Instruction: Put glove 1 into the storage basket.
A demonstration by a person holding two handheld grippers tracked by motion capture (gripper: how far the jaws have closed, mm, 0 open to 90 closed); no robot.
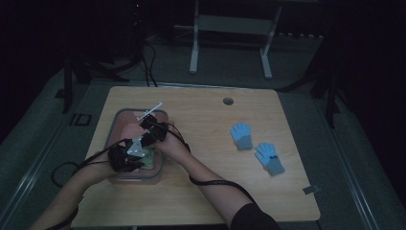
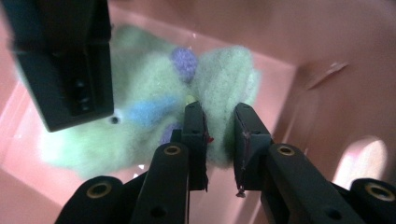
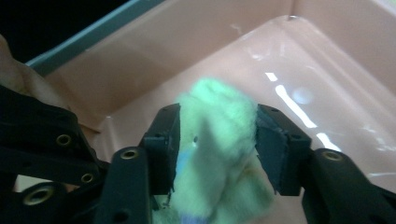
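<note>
Down in the pink bin (image 1: pixel 158 173) lies a pale green glove (image 2: pixel 154 93), its long axis unclear; the left gripper (image 2: pixel 219 135) clamps a fold of it at its tips; the right gripper (image 3: pixel 217 140) straddles another bunch, whether gripped or released I cannot tell.

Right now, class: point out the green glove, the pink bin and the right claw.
green glove (image 3: pixel 219 135), right gripper view, fuzzy middle.
pink bin (image 3: pixel 317 60), right gripper view, inner wall.
right claw (image 3: pixel 217 149), right gripper view, between its fingertips.
</note>
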